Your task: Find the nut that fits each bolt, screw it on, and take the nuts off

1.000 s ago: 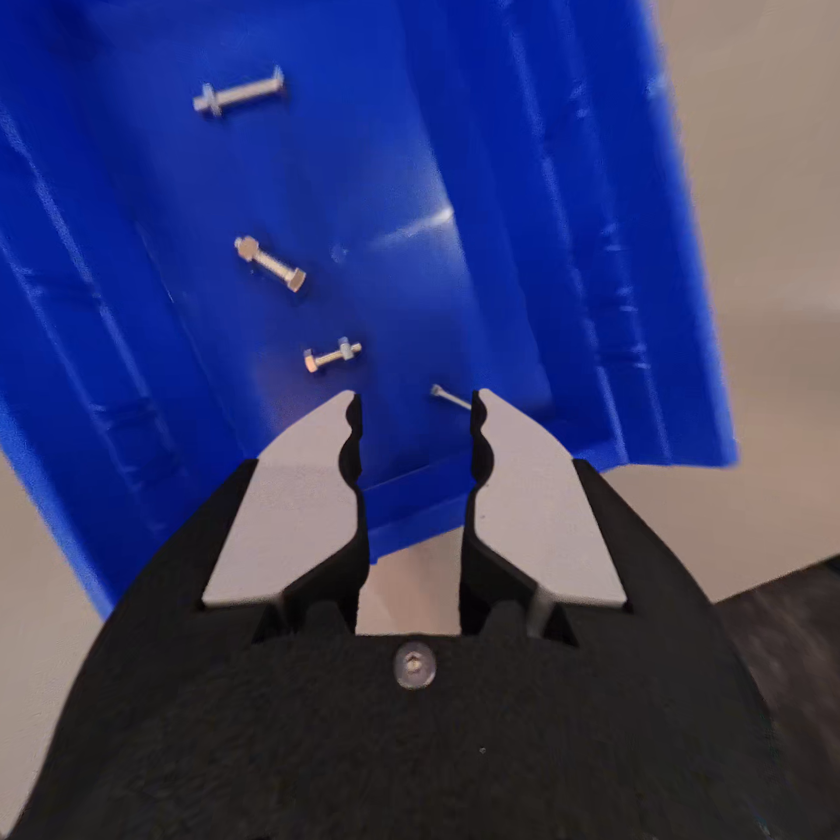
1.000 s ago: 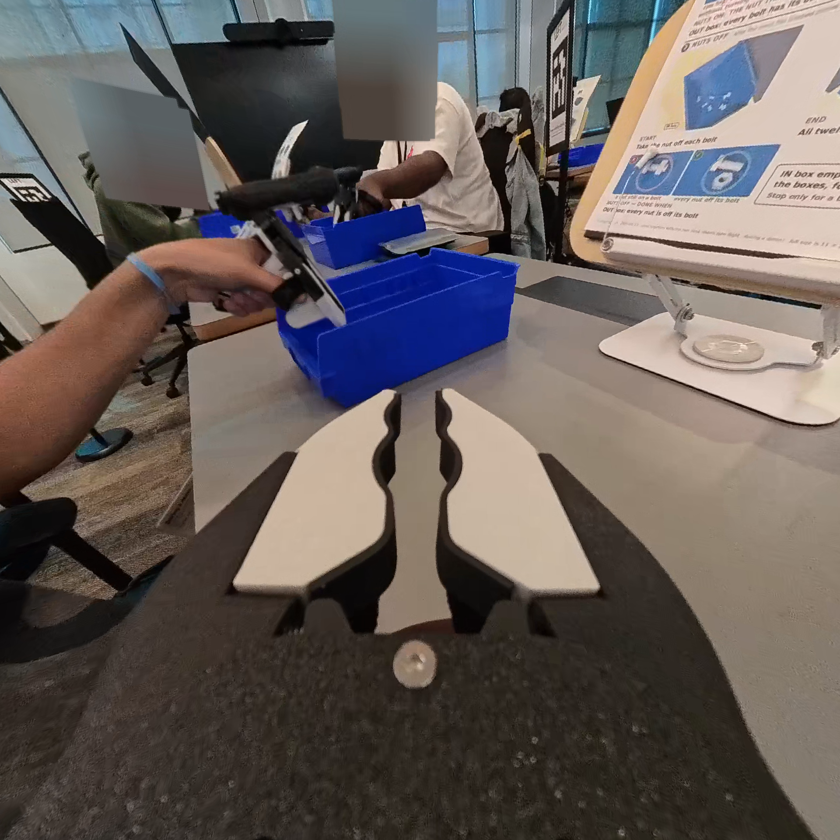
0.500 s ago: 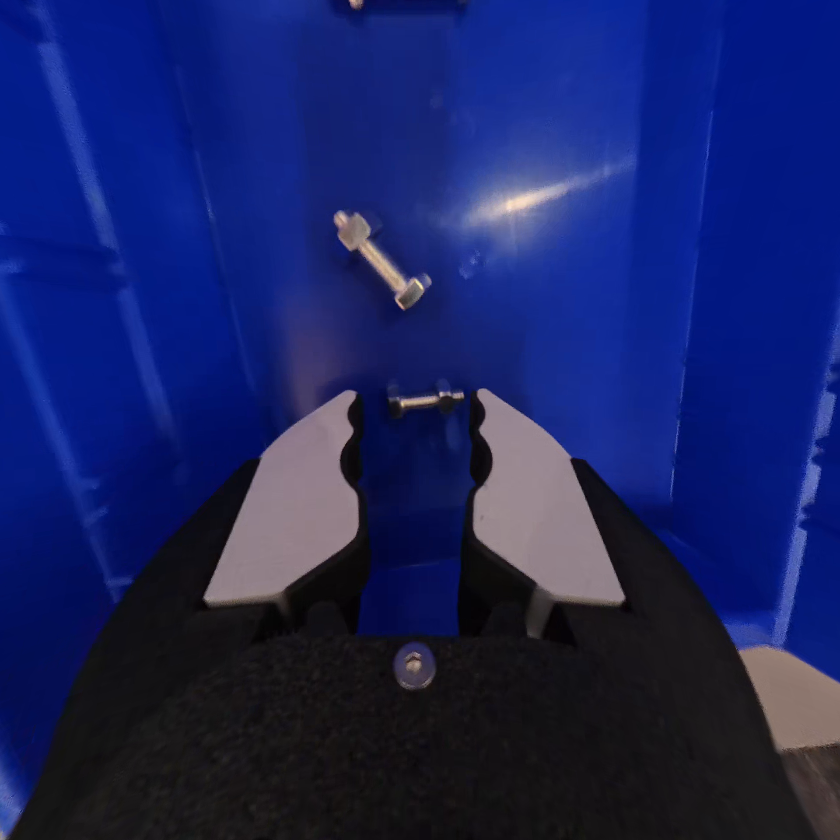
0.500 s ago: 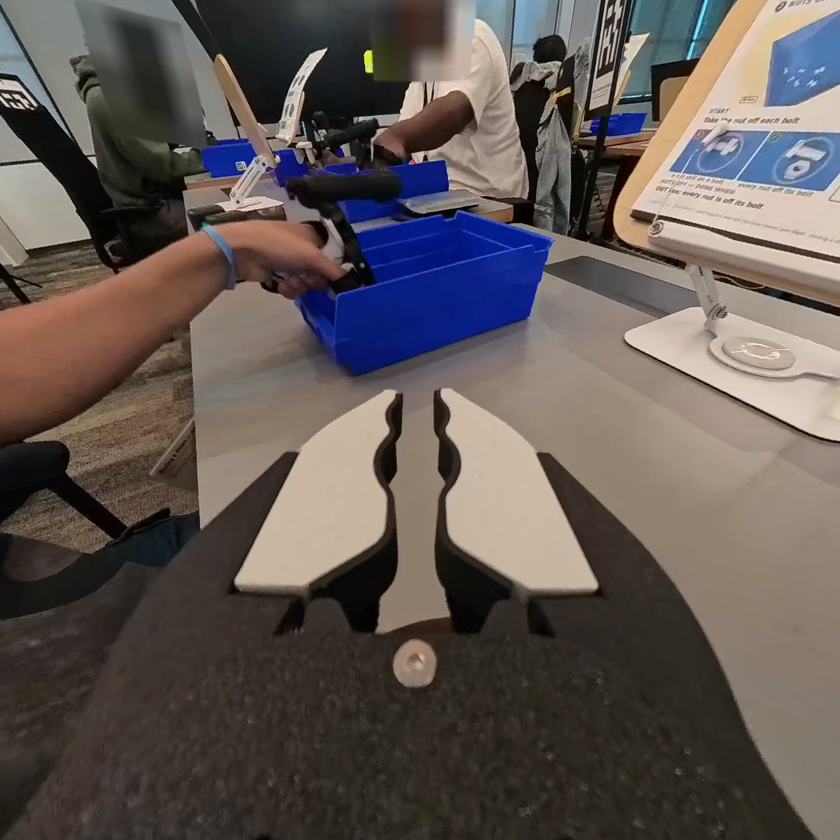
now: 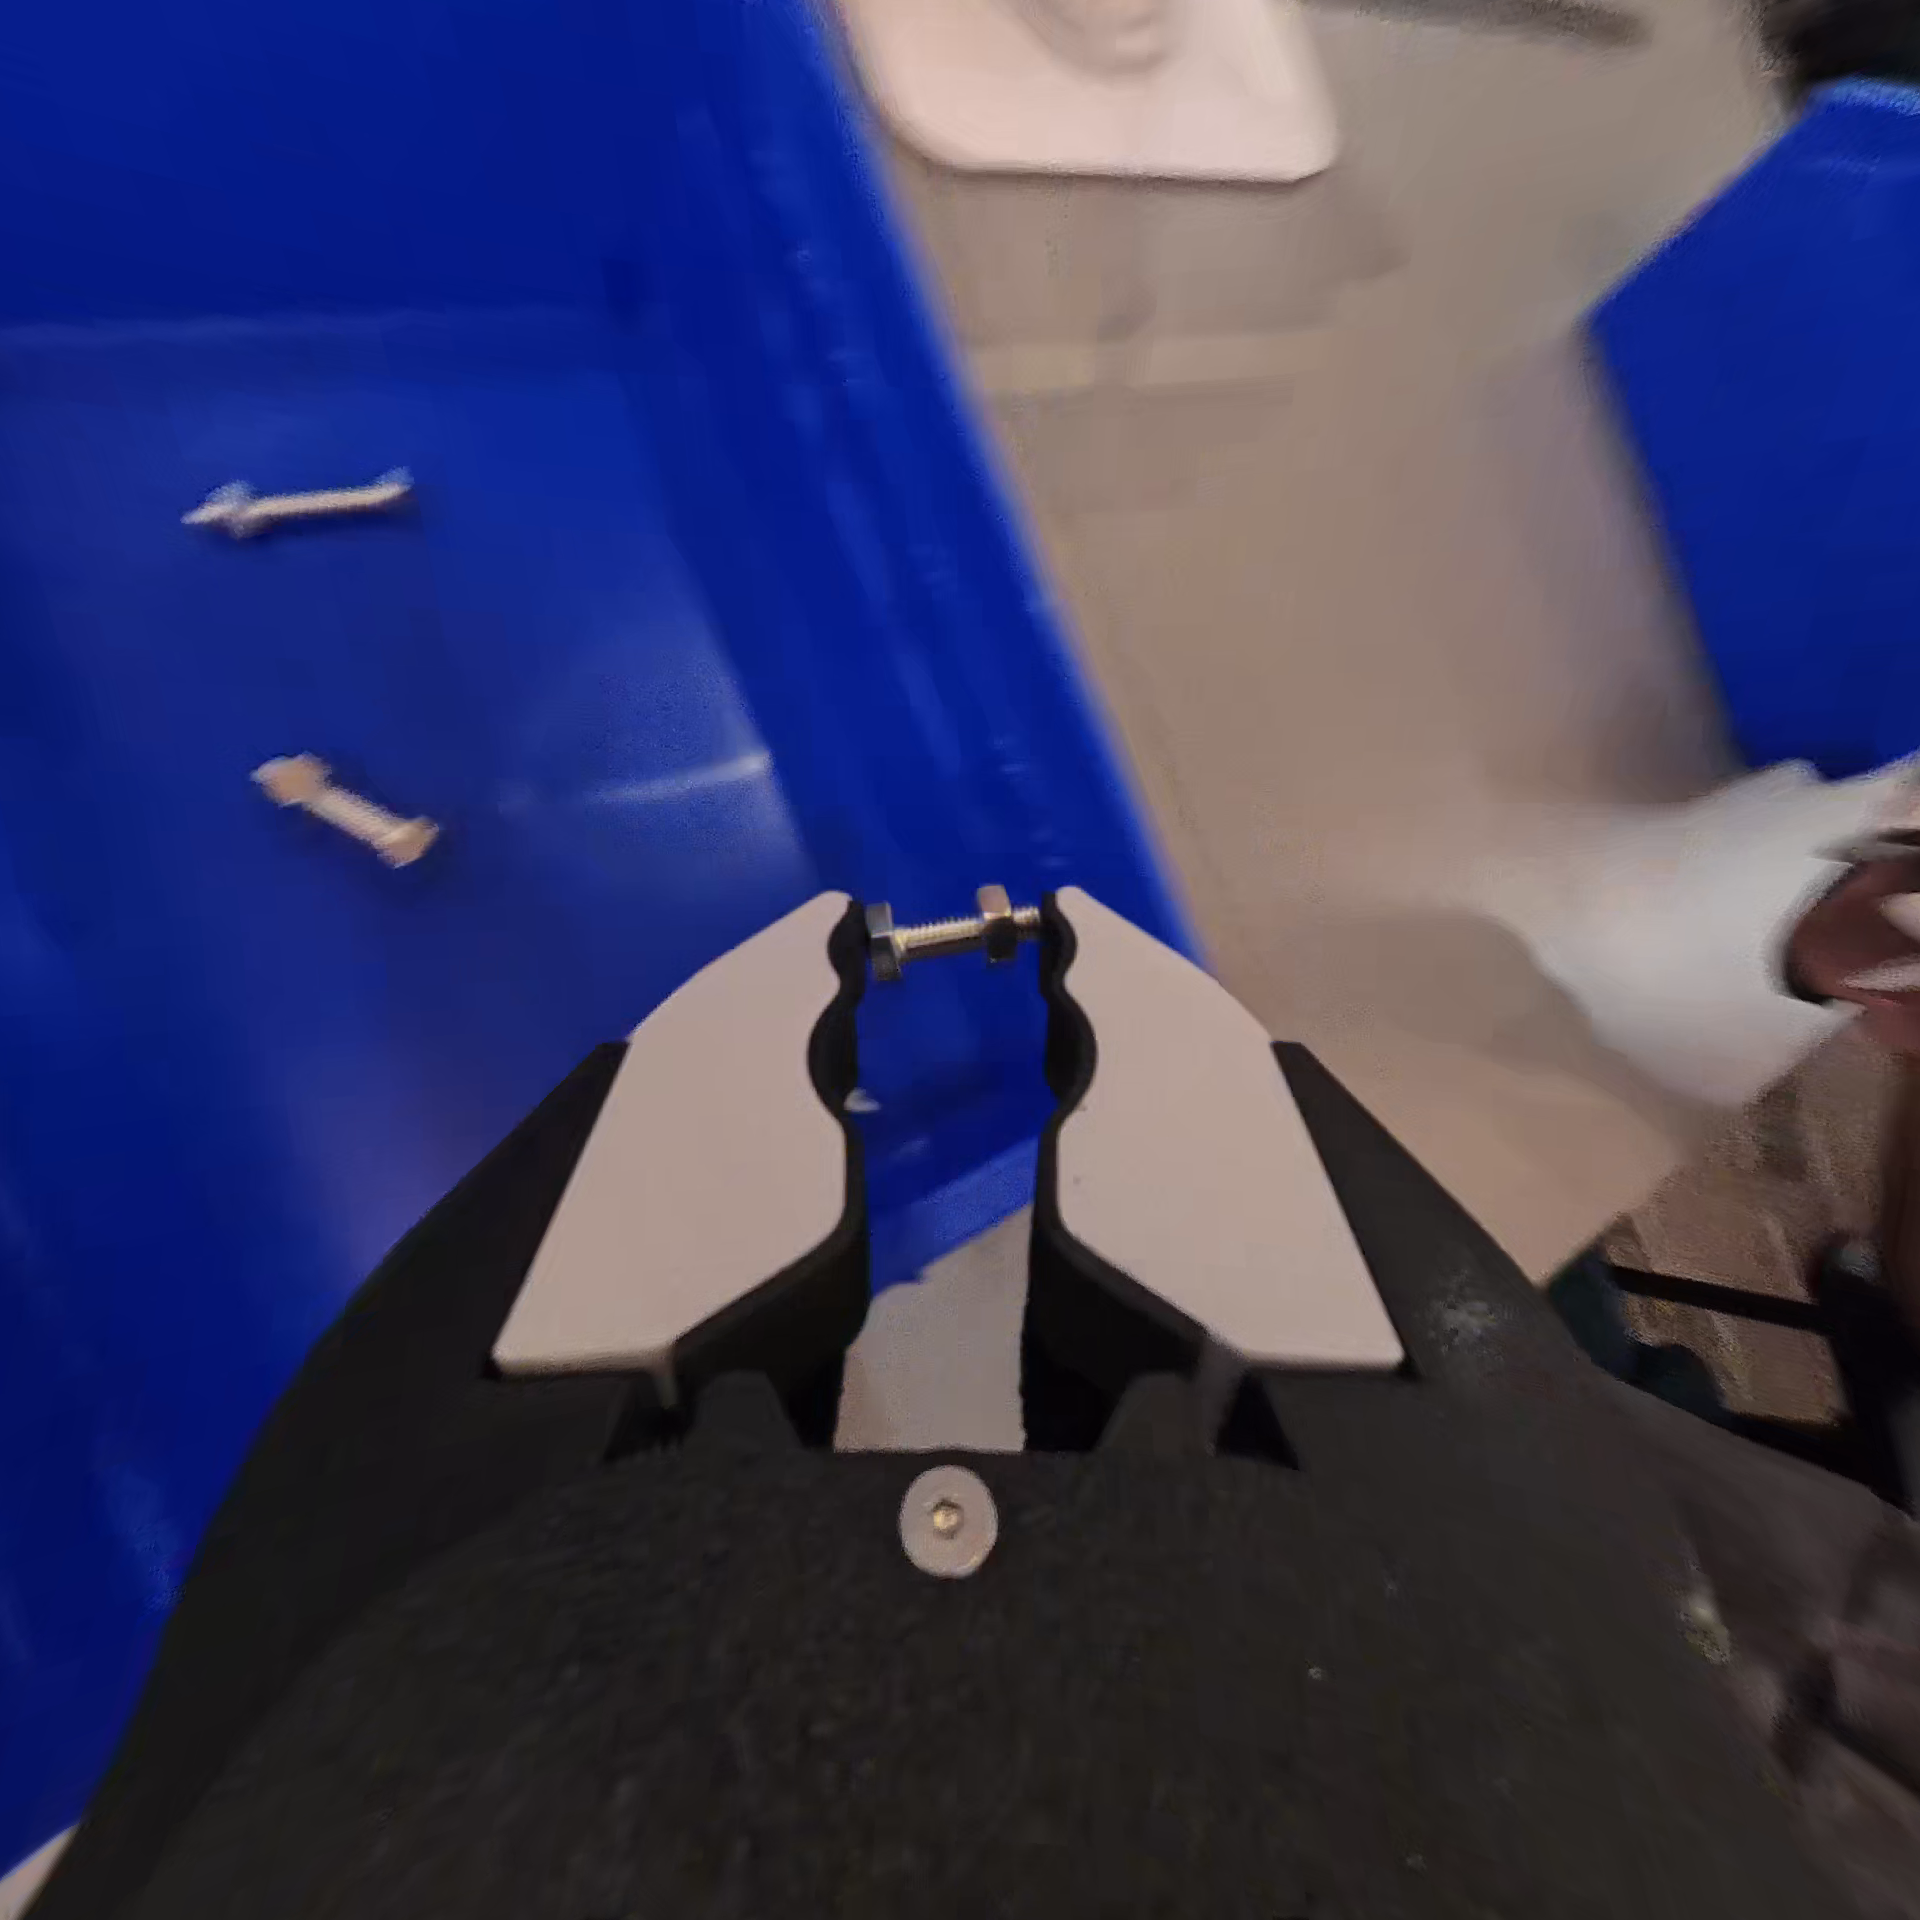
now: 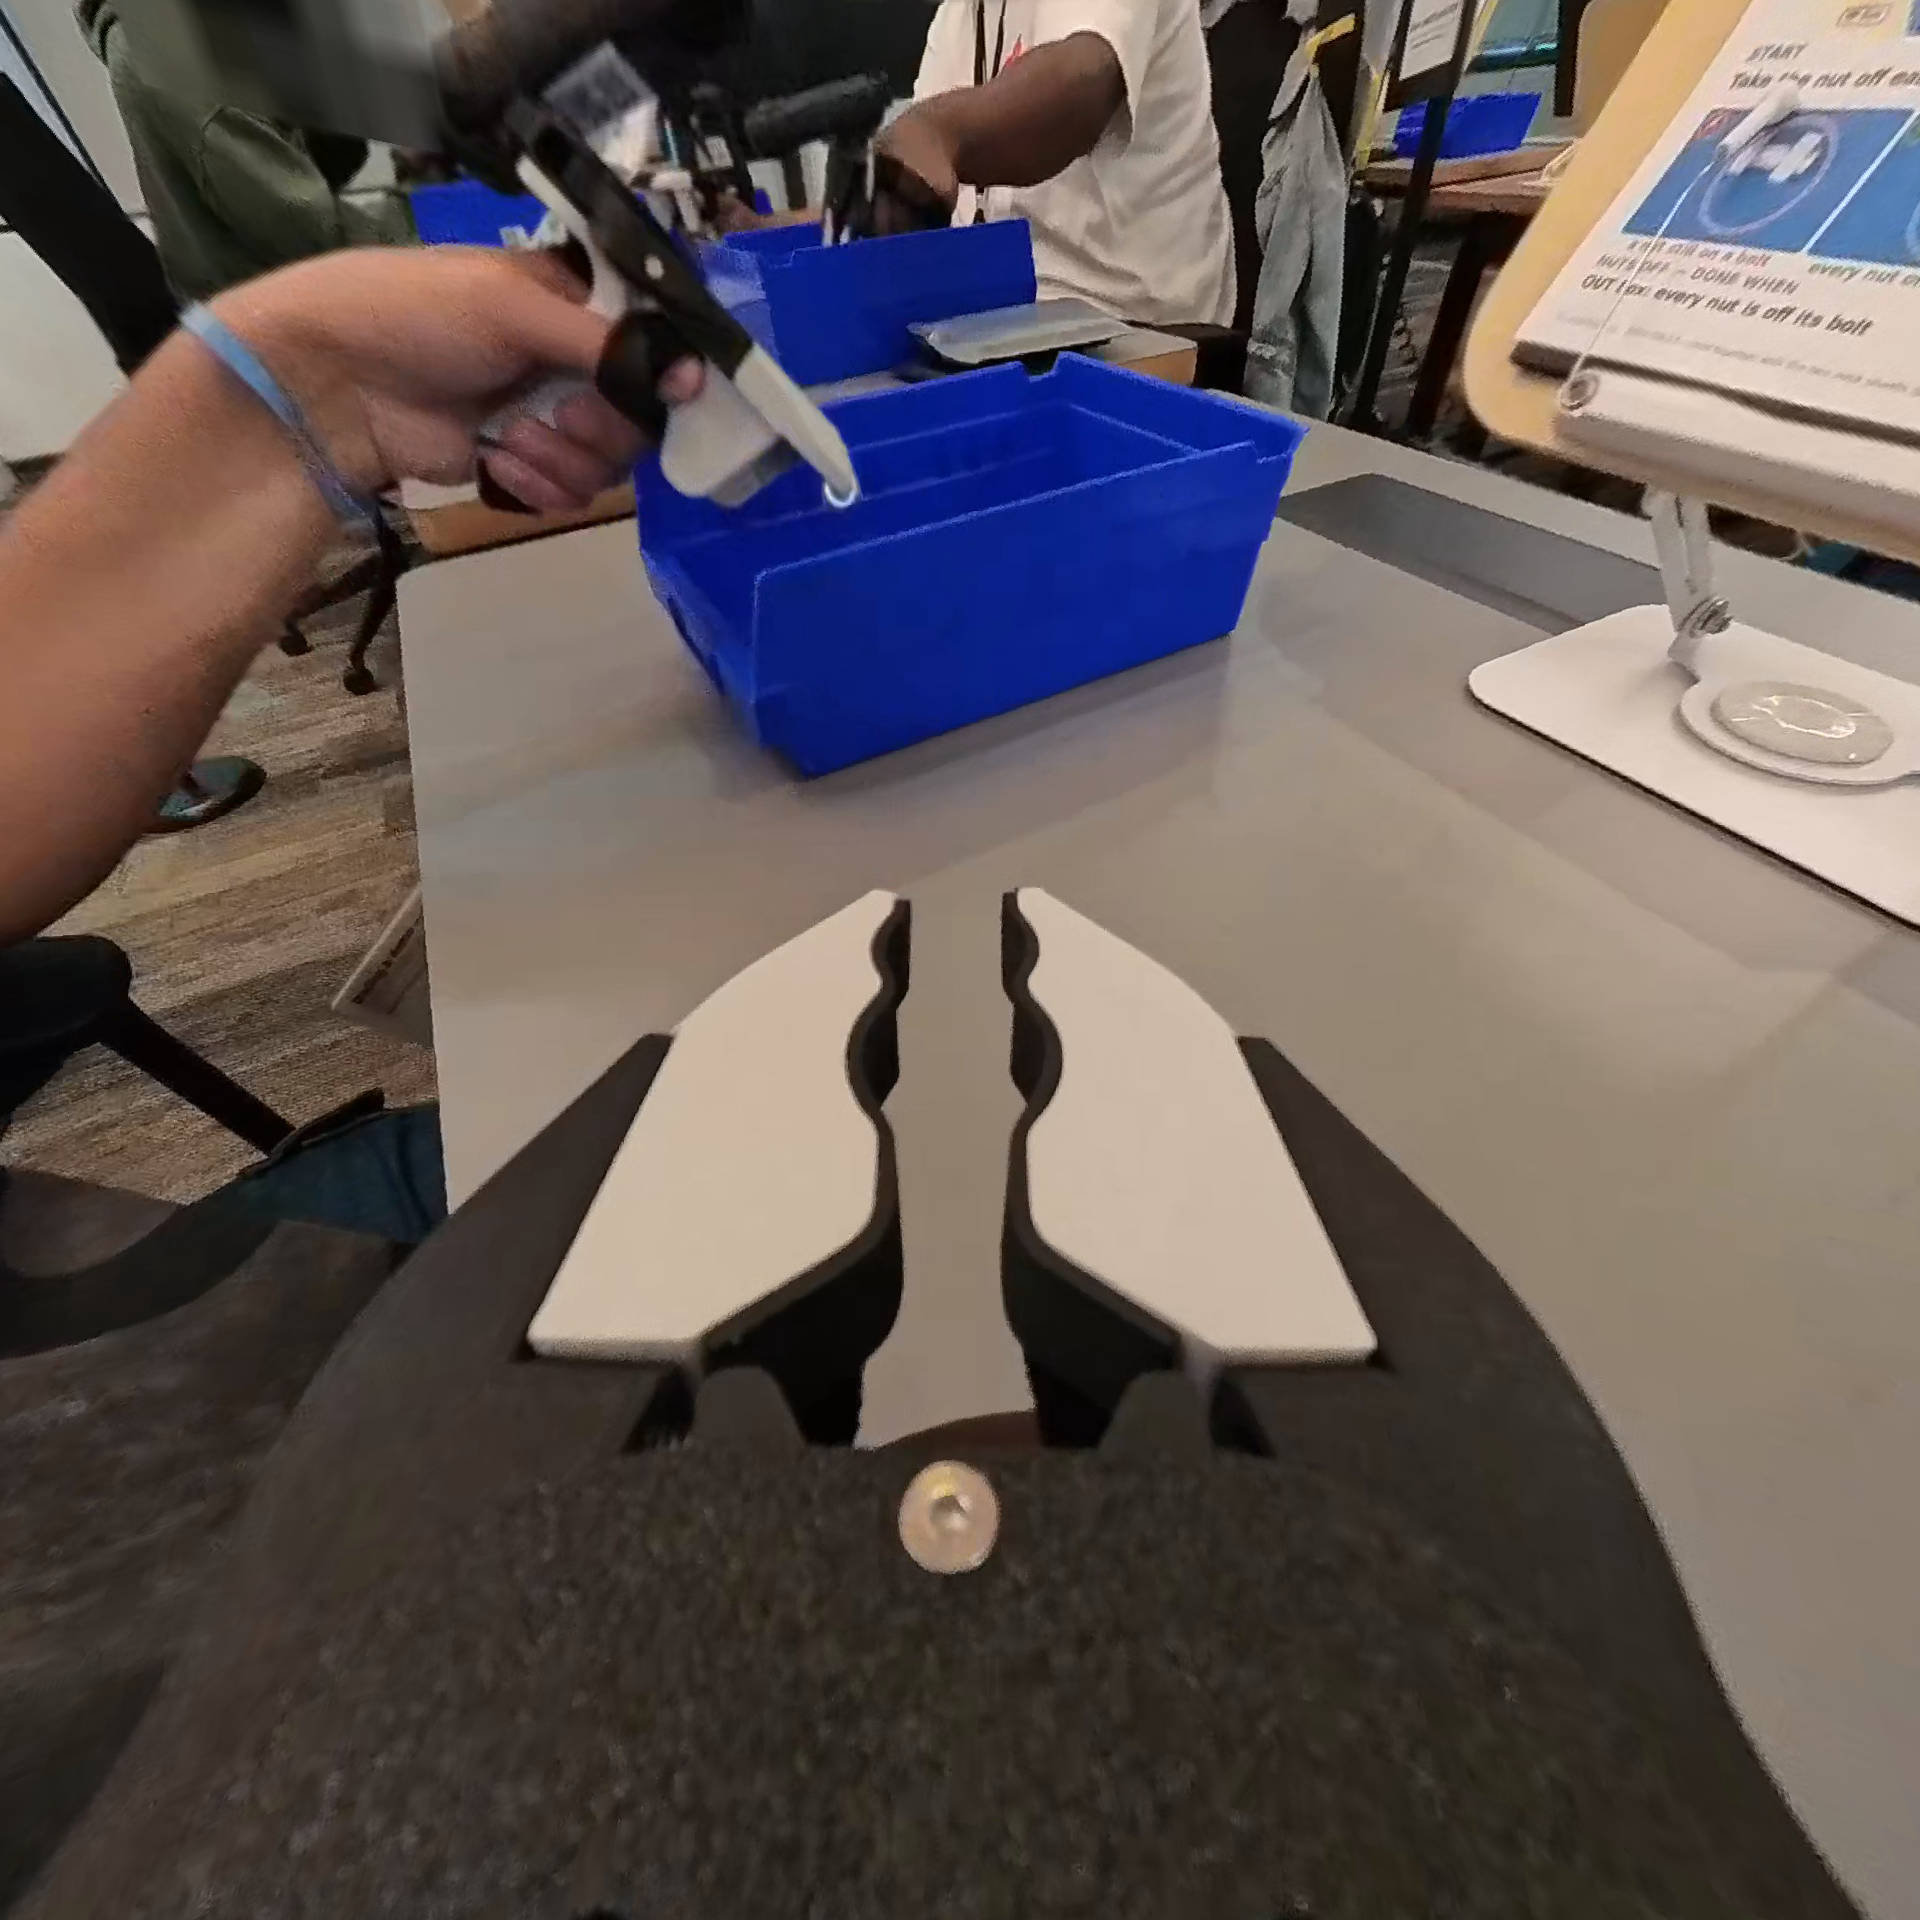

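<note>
My left gripper (image 5: 951, 940) is shut on a small silver bolt (image 5: 930, 943) by its two ends, with a nut (image 5: 1000, 938) threaded on near the right tip. It holds the bolt above the near right corner of the blue bin (image 5: 520, 312). Two more bolts (image 5: 296, 506) (image 5: 348, 810) with nuts lie blurred on the bin floor. In the right wrist view a hand holds the left gripper (image 6: 836, 488) over the same bin (image 6: 987, 623). My right gripper (image 6: 956, 914) is empty above the grey table (image 6: 1351, 883), its jaws slightly apart.
A second blue bin (image 5: 1766, 468) stands to the right. A white stand base (image 6: 1662, 707) carries an instruction board (image 6: 1714, 260) at the right. The table's left edge (image 6: 416, 831) drops to carpet and chairs. People work at tables behind. One gripper's finger ends stand about 30 cm off the other's.
My left gripper has closed on the small bolt it hovered over and lifted it up and to the right, out of the bin. My right gripper has drifted a little toward the bin.
</note>
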`<state>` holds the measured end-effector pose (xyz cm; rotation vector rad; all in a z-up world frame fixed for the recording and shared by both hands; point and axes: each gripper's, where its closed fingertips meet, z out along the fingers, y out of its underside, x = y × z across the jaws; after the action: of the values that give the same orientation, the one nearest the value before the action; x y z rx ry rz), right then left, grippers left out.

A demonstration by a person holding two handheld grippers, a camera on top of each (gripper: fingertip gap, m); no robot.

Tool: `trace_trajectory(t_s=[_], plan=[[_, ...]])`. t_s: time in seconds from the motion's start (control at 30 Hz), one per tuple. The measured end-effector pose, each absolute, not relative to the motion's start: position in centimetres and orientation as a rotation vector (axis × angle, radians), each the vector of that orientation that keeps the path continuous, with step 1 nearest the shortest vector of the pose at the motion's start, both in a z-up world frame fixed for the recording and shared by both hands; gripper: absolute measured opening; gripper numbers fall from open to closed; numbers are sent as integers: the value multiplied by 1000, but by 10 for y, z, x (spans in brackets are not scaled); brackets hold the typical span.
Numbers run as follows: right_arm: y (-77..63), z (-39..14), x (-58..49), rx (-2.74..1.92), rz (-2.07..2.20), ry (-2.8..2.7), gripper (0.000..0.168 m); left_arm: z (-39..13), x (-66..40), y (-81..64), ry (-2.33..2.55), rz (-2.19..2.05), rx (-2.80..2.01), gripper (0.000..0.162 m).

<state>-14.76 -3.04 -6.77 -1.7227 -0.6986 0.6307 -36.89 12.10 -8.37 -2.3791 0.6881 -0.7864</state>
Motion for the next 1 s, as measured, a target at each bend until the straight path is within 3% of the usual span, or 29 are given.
trace_trajectory(t_s=[0.2,0.53,1.0], plan=[[-33,-81,-167,-1727,618,-773,22,-25,-280,44,931,-1427,-2087,32],[-38,-63,-172,-1563,555,-759,24,-25,-191,-26,959,-2202,-1924,31],[-47,-60,-182,-1438,370,-855,22,-43,-163,-61,1017,-2372,-1970,31]])
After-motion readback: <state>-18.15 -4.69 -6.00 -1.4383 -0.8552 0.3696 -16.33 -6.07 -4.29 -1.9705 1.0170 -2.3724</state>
